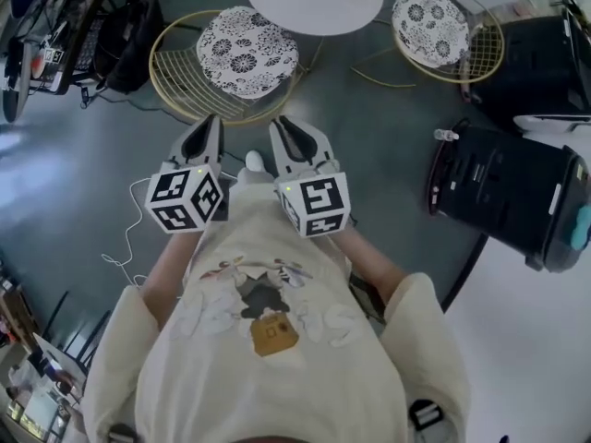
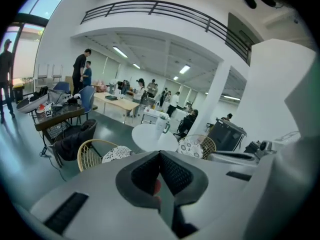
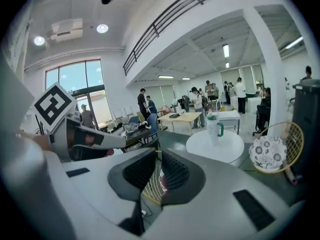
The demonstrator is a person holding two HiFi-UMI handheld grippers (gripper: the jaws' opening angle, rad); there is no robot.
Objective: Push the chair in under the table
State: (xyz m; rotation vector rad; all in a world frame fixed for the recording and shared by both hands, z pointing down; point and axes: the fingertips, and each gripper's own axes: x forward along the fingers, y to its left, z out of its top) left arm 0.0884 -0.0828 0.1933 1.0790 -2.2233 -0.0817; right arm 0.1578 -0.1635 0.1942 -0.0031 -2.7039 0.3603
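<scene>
The wire chair (image 1: pixel 242 53), gold-framed with a black-and-white patterned cushion, stands straight ahead of you. Its wire back curves round its left side, and its far edge is just at the rim of the round white table (image 1: pixel 314 5). The table lies beyond the chair on the line your grippers point along, so the push probably runs straight forward. Both grippers are held side by side near your chest, short of the chair's near rim and about equally close to it. The left gripper (image 1: pixel 212 124) has its jaws closed together on nothing. The right gripper (image 1: pixel 286 126) has jaws a sliver apart, empty, with chair wire showing through the gap.
</scene>
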